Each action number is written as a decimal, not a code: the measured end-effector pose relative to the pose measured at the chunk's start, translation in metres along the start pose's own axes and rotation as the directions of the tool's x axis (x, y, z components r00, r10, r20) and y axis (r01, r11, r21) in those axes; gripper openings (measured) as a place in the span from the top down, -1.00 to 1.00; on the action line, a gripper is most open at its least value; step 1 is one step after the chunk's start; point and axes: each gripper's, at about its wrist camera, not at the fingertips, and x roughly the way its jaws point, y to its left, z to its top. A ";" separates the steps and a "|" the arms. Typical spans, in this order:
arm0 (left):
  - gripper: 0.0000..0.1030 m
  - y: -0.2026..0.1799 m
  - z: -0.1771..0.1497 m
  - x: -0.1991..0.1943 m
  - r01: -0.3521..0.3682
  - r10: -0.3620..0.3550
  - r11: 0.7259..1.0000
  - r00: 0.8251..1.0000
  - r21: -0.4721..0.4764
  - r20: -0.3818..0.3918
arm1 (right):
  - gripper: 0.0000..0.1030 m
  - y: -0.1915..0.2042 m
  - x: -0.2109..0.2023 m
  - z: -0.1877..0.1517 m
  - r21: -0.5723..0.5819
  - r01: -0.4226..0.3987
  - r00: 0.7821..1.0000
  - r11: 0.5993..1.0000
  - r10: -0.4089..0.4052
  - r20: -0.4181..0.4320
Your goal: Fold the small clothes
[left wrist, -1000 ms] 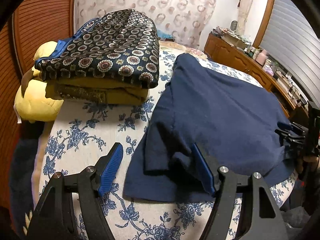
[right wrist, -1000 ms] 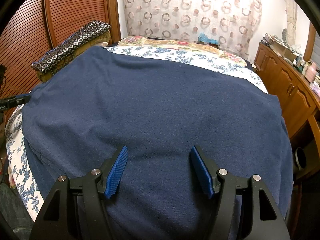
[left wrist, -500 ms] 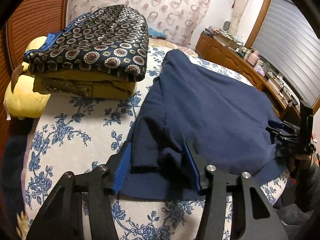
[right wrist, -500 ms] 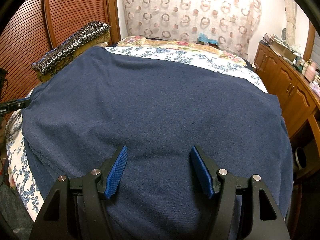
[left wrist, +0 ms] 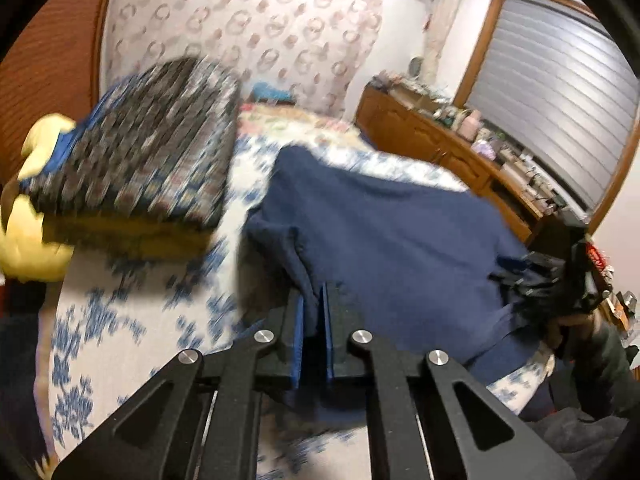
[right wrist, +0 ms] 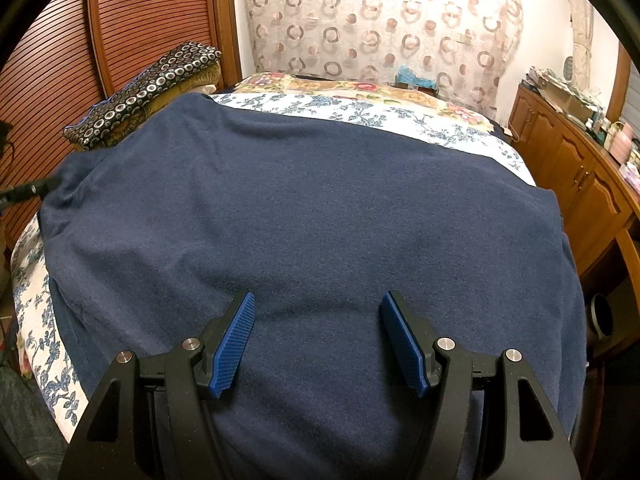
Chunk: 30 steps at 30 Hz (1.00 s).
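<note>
On the bed [right wrist: 360, 114], over its blue-flowered sheet, a navy garment [right wrist: 320, 208] is lying spread out, covering most of the near part of the mattress. The left gripper [left wrist: 313, 320] is clenching a bunched fold of the navy garment's near edge, its blue pads having just been closing onto the cloth, which is now rising in a ridge between them. The left wrist view is blurring with motion. The right gripper [right wrist: 316, 340] is hanging released above the middle of the garment, its blue pads standing wide apart with nothing pinched between them. Beside the garment, toward the slatted wooden panel [right wrist: 152, 20], a folded patterned cloth [left wrist: 148, 140] is sitting on top of a folded mustard-coloured piece [left wrist: 120, 236], next to a yellow cushion [left wrist: 28, 240]. A wooden cabinet [right wrist: 576, 168] is running along the other side of the bed.
</note>
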 end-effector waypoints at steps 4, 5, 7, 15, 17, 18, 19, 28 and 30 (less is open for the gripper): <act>0.83 -0.026 0.026 -0.001 0.048 -0.051 0.997 0.998 0.056 0.036 | -0.32 -0.001 -0.005 -0.001 0.002 -0.007 1.000 1.000 0.007 0.006; 0.83 -0.036 0.035 -0.001 0.065 -0.068 0.995 0.997 0.076 0.045 | -0.32 -0.002 -0.009 -0.001 0.007 -0.010 1.000 1.000 0.010 0.015; 0.83 -0.052 0.047 0.002 0.088 -0.094 0.990 0.994 0.114 0.053 | -0.32 -0.007 -0.017 -0.002 0.028 -0.005 0.999 1.000 0.004 0.032; 0.84 -0.129 0.081 0.024 0.219 -0.234 0.938 0.972 0.268 0.025 | -0.32 -0.031 -0.068 -0.012 0.071 0.082 0.989 0.994 -0.090 0.116; 0.84 -0.155 0.087 0.030 0.253 -0.269 0.917 0.963 0.309 0.008 | -0.32 -0.039 -0.081 -0.018 0.098 0.094 0.985 0.991 -0.107 0.136; 0.84 -0.165 0.089 0.031 0.268 -0.283 0.907 0.959 0.326 0.000 | -0.32 -0.043 -0.087 -0.021 0.109 0.103 0.983 0.989 -0.119 0.143; 0.84 -0.181 0.093 0.033 0.293 -0.309 0.891 0.951 0.348 -0.009 | -0.32 -0.047 -0.092 -0.025 0.120 0.117 0.980 0.986 -0.134 0.150; 0.83 -0.268 0.104 0.034 0.393 -0.403 0.800 0.912 0.453 -0.080 | -0.32 -0.065 -0.119 -0.050 0.217 0.171 0.960 0.961 -0.212 0.181; 0.66 -0.273 0.103 0.042 0.416 -0.410 0.795 0.905 0.441 -0.115 | -0.32 -0.059 -0.122 -0.054 0.229 0.175 0.957 0.958 -0.220 0.188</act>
